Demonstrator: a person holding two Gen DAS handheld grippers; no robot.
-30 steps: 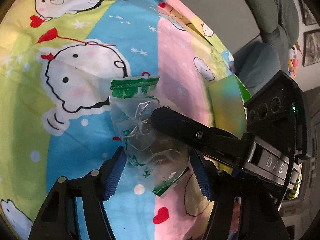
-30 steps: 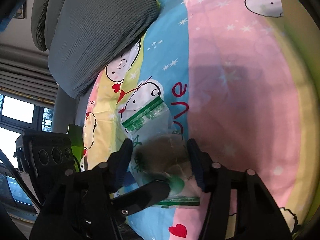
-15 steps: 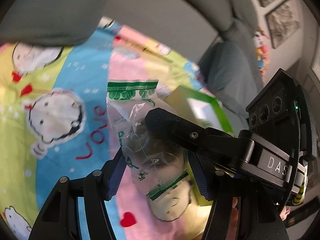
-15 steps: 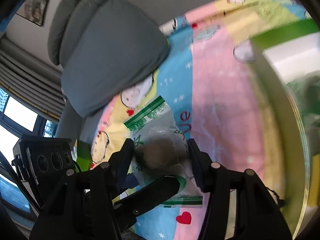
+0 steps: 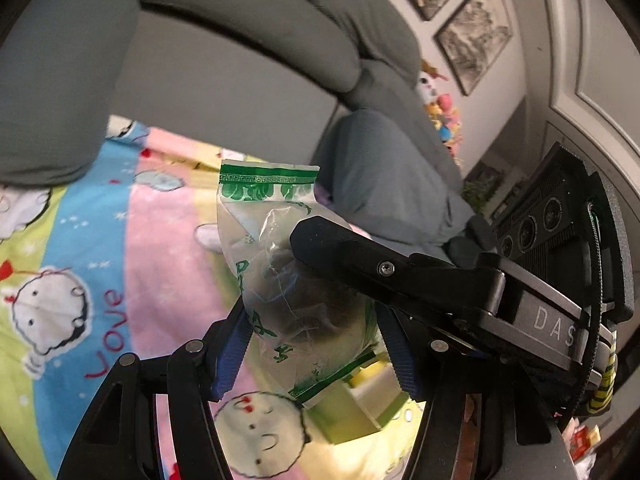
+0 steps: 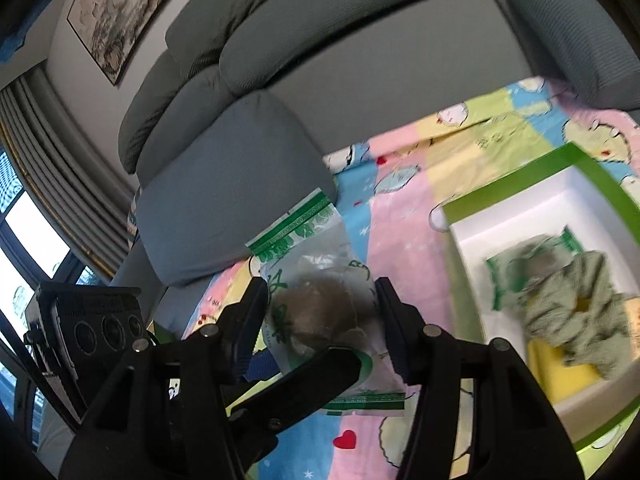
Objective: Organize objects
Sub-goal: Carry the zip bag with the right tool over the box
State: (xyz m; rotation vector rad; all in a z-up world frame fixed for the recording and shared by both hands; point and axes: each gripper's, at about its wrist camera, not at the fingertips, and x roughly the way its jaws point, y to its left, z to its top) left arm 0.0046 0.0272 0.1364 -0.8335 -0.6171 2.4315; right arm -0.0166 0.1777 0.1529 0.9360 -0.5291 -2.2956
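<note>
Both claws, left point(image 5: 312, 344) and right point(image 6: 322, 320), pinch one clear bag point(image 5: 288, 280) above the sofa blanket point(image 5: 120, 240), beside the box point(image 6: 520, 208). Uneven pulling could tear the thin plastic.

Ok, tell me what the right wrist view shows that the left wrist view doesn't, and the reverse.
Only the right wrist view: the inside of the green-rimmed box, holding a second packet and a greenish cloth, plus the window.

Only the left wrist view: colourful toys by the sofa arm.

Both: the clear green-printed bag, clamped by the left gripper and the right gripper, over the cartoon blanket and the grey sofa.
</note>
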